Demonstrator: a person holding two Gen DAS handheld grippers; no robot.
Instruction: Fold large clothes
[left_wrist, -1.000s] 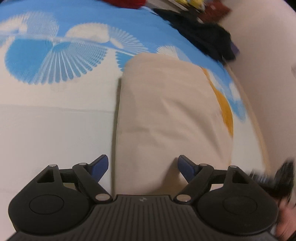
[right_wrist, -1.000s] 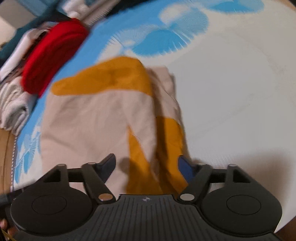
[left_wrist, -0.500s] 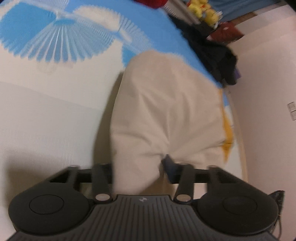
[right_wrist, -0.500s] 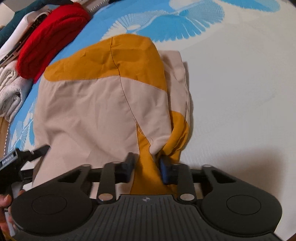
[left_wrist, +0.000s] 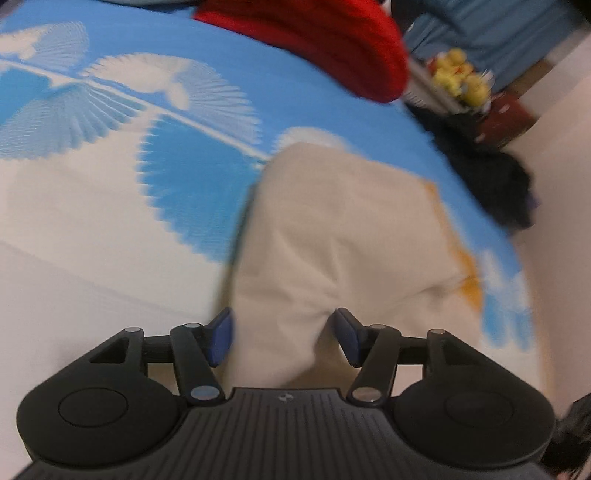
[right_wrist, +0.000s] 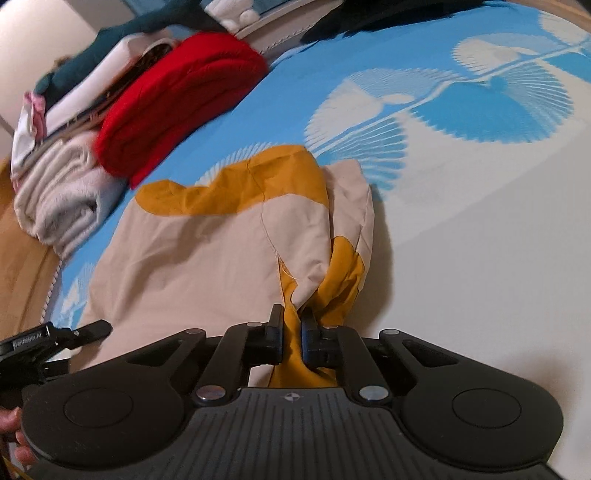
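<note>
Beige-and-mustard garment (right_wrist: 207, 258) lies on the bed sheet (right_wrist: 480, 240) (blue w/ white fan print), near the sheet's edge, folded over itself w/ a mustard panel across the far end.

Right hand-held gripper (right_wrist: 292, 338): jaws closing, nearly together, clamped on a bunched mustard corner of the garment; cloth puckers up from the pinch. 1 s ago these jaws stood wide apart over the flat cloth, nothing between the pads; half a sec ago already narrowed on the fold.

Left hand-held gripper (left_wrist: 282, 338): jaws apart and opening. A gathered beige hem sits between the blue pads (left_wrist: 221, 338); the left pad is at the cloth's edge, the right pad touches the pucker – whether either presses, can't tell, view blurred. Half a sec ago the jaws were much closer and pinched the same hem; 1 s ago wide open.

Left view has shifted vs. earlier: red folded knit (left_wrist: 314, 40) now fills the top, more fan print visible, dark clothes (left_wrist: 487, 177) at right. In the right view the red knit sits beside a grey-white folded pile (right_wrist: 59, 192), well apart from the garment. Other gripper's tip and a person's fingers (right_wrist: 14, 435) at lower left.
</note>
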